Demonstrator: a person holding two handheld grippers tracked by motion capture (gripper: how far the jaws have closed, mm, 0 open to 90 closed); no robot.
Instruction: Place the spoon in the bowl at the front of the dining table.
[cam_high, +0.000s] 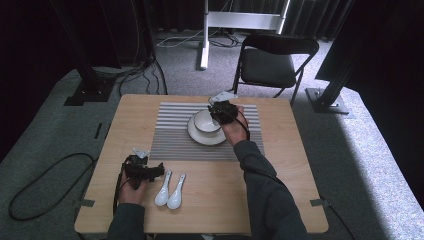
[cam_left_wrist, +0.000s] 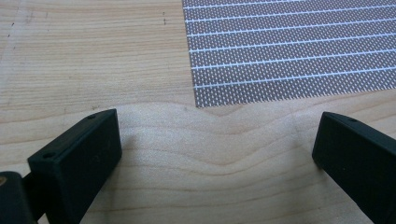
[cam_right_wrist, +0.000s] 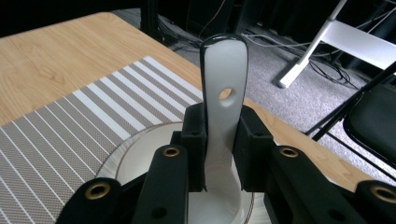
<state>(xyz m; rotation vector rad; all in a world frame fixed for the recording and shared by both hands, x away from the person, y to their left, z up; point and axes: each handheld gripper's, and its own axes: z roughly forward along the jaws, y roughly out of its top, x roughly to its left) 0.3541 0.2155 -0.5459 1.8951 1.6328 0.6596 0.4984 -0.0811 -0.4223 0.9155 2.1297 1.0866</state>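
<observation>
While the wooden table (cam_high: 210, 200) sits on grey carpet with a black chair (cam_high: 272, 62) at the frame's upper right, your right gripper (cam_high: 222, 111) hangs over the bowl (cam_high: 205, 121) and plate (cam_high: 202, 137) on the striped mat (cam_high: 170, 135), mid-frame. Its own view shows the jaws clamped on a white spoon (cam_right_wrist: 223, 98). Your left gripper (cam_left_wrist: 215, 149), lower left beside two spoons (cam_high: 170, 190), has jaws spread wide.

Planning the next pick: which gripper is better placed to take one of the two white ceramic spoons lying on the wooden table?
Left. The left gripper is open right beside the two white ceramic spoons, while the right gripper is shut on a third white spoon over the bowl.
</observation>
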